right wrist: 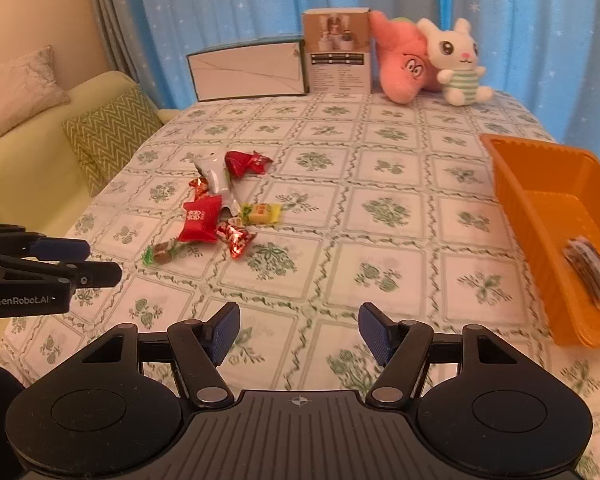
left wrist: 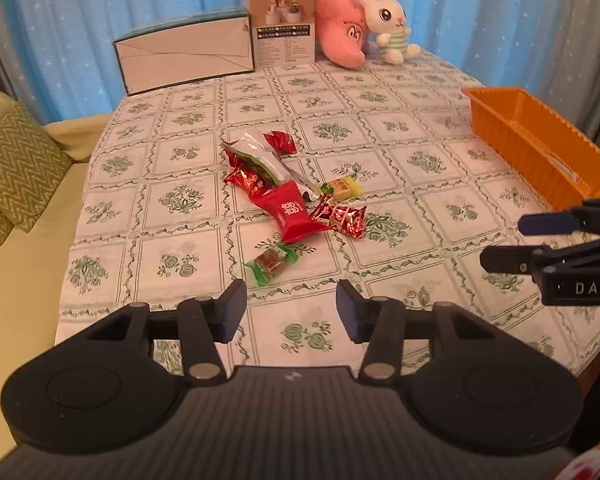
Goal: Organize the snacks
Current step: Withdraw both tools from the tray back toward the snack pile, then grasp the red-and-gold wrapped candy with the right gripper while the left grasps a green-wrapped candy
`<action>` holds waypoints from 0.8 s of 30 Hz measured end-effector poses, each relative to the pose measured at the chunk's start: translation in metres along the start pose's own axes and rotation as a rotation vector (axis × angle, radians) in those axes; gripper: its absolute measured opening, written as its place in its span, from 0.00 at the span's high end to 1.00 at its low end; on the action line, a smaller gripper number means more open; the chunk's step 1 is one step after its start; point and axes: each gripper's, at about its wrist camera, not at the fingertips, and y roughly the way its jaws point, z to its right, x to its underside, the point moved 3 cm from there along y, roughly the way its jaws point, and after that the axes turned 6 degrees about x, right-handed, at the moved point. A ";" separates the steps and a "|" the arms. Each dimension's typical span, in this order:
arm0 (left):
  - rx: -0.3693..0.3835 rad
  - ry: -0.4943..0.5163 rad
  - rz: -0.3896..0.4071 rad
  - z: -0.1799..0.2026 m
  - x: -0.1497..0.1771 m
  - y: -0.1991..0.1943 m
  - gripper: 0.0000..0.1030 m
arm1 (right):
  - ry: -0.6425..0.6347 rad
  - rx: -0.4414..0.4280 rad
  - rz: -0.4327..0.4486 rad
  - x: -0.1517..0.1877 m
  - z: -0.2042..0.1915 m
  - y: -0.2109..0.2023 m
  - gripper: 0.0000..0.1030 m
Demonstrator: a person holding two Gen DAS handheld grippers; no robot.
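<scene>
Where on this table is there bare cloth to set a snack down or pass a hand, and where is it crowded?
Free: the wide strip of tablecloth between the snack pile and the orange basket, the near edge in front of both open grippers, and the band behind the pile up to the boxes. Crowded: the pile itself and the back edge with boxes and plush toys.
</scene>
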 end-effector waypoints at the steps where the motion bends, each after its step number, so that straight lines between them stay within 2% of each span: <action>1: 0.005 0.019 -0.007 -0.002 -0.001 0.005 0.56 | -0.007 -0.007 0.000 -0.002 -0.002 0.005 0.36; 10: 0.042 0.163 -0.054 -0.022 -0.006 0.049 0.59 | -0.085 -0.062 0.008 -0.018 -0.016 0.044 0.36; 16: 0.101 0.204 -0.065 -0.031 -0.011 0.070 0.63 | -0.103 -0.066 -0.004 -0.025 -0.020 0.063 0.36; 20: 0.122 0.226 -0.073 -0.031 -0.013 0.079 0.69 | -0.117 -0.070 -0.006 -0.029 -0.021 0.073 0.36; 24: 0.140 0.198 -0.097 -0.033 -0.011 0.083 0.80 | -0.128 -0.078 -0.009 -0.033 -0.023 0.082 0.36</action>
